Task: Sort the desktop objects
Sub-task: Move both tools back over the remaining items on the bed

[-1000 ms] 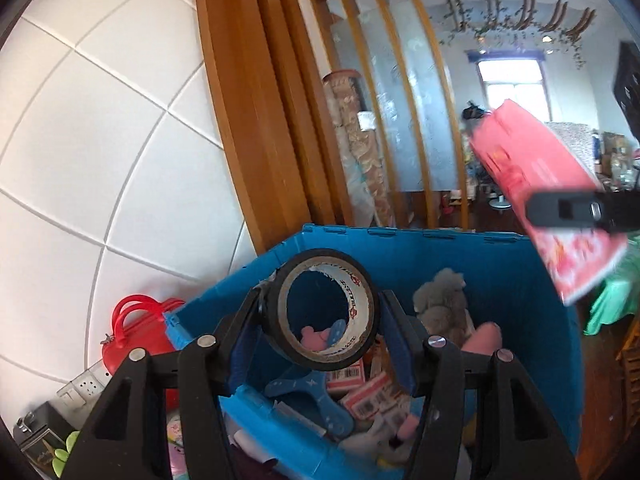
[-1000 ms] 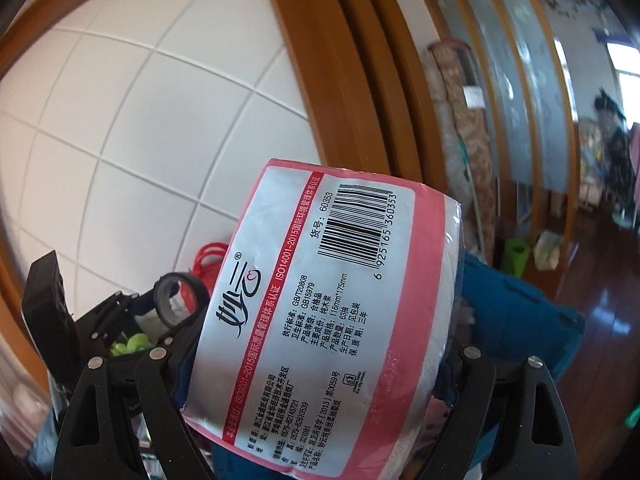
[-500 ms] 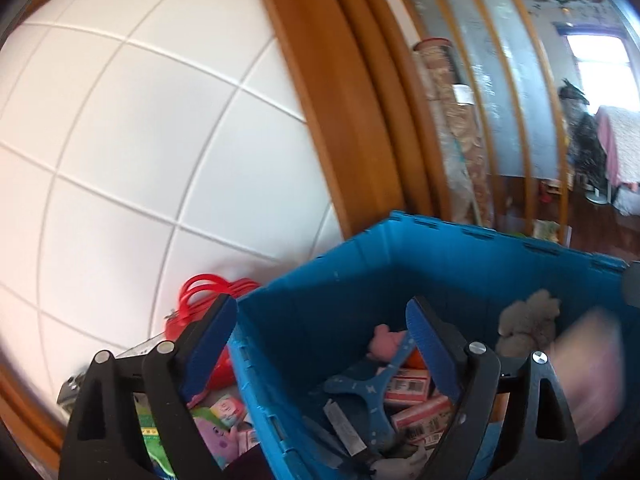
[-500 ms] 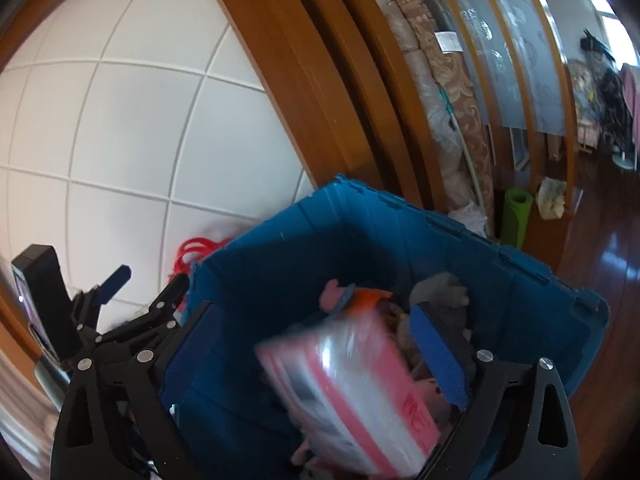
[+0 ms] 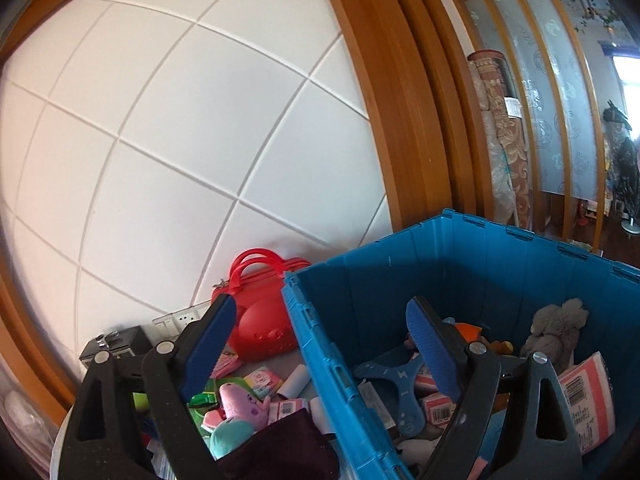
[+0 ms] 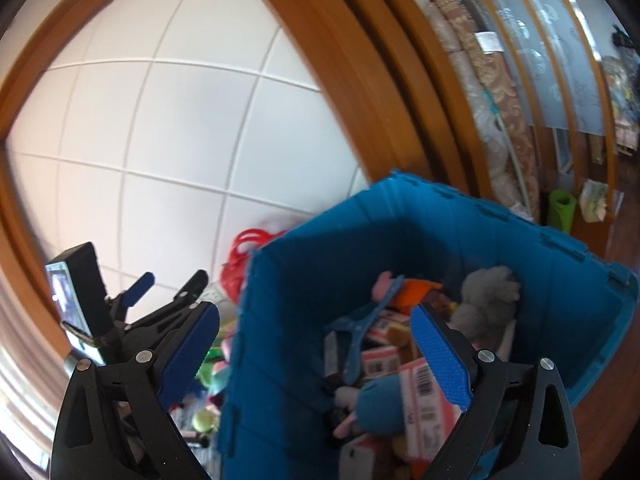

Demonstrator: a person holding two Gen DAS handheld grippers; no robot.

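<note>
Now both tools stand wide and empty, their blue pads gripping nothing. The left tool (image 5: pixel 320 344) straddles the near left wall of the blue crate (image 5: pixel 472 256); its jaws have just been opening, with nothing between them. The right tool (image 6: pixel 316 348) hovers over the same crate, and its jaws have likewise just opened, with no object between the pads. Inside the crate lie a pink tissue pack (image 5: pixel 588 400) at the right, a grey plush toy (image 5: pixel 556 328) toward the far side, and a blue star-shaped piece (image 5: pixel 400 380). Left of the crate, on the desk (image 5: pixel 298 394), unsorted things remain: a pink plush pig (image 5: pixel 244 400), small packets and a red handbag (image 5: pixel 264 320) against the wall. The drop-off step looks finished. The next move probably calls for swinging a tool left, out of the crate, and lowering open jaws around one loose desk item.
</note>
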